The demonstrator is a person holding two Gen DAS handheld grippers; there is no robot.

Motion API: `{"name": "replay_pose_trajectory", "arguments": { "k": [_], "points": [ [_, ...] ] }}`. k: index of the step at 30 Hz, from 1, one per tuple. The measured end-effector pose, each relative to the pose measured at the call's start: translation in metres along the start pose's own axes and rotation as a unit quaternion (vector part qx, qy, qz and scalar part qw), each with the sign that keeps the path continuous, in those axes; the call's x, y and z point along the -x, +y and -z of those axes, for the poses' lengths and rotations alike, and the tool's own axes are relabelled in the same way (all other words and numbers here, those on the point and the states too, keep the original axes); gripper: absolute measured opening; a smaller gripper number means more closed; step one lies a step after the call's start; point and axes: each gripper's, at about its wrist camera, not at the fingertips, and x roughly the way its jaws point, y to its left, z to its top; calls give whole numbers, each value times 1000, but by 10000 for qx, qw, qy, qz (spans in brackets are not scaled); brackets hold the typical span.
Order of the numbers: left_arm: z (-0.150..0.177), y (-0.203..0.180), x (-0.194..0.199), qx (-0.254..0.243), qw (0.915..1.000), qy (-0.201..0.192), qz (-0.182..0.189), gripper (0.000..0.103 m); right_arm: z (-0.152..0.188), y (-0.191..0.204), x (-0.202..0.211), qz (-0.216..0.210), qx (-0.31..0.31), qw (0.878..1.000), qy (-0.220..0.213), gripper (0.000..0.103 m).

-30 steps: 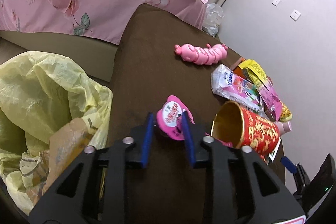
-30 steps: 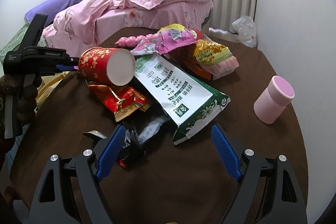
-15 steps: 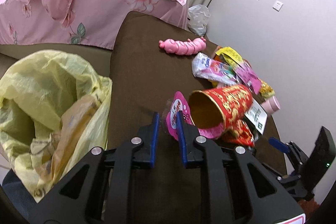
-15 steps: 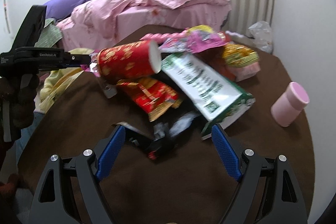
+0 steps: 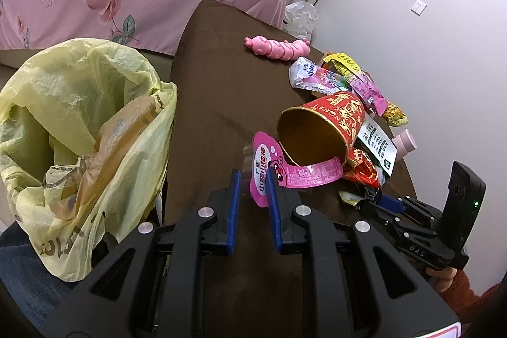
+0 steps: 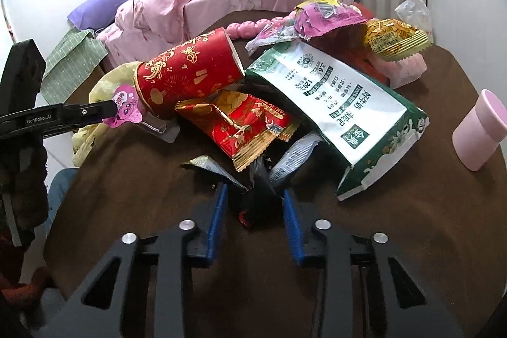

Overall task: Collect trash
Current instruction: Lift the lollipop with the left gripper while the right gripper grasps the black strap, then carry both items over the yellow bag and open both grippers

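Left claw pinches the pink wrapper; its tail lies under the red cup at two o'clock — lifting may tip it. Right claw is half-closed around a black wrapper — grip unclear.

1. In the left wrist view, bare brown table runs from the frame's centre up to the far edge; a gripper has room to pass there.
2. The yellow bag fills the left of that frame, its mouth open upward, just beside the table edge.
3. The red paper cup lies on its side right of centre, blocking the way toward the wrappers behind it.
4. In the right wrist view, the wrapper pile crowds the centre: the green-and-white packet and the red foil wrapper overlap.
5. Open tabletop shows at lower right, between that packet and the pink cup.
6. The pink toy lies at the table's far edge.
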Motion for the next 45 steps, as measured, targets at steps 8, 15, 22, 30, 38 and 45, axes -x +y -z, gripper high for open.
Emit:
{"name": "replay_pose_trajectory", "arguments": {
  "k": [8, 15, 22, 30, 38, 45],
  "points": [
    [0, -11, 28, -159, 9993, -327, 43, 15, -3, 8, 33, 168, 137, 9995, -247, 17],
    [5, -11, 55, -62, 9980, -613, 108, 14, -8, 15, 69, 338, 248, 9976, -546, 16],
    [7, -17, 70, -58, 9968, -785, 132, 14, -21, 20, 97, 435, 321, 9946, -884, 16],
    [9, -19, 100, -84, 9925, -1202, -193, 14, -34, 24, 110, 427, 352, 9908, -1231, 16],
    [4, -1, 107, 113, 9908, -1298, -375, 14, -66, 35, 94, 178, 556, 9907, -1226, 16],
    [0, 31, 111, 381, 9881, -1304, -715, 14, -92, 63, 58, -258, 820, 9920, -920, 16]
  ]
}}
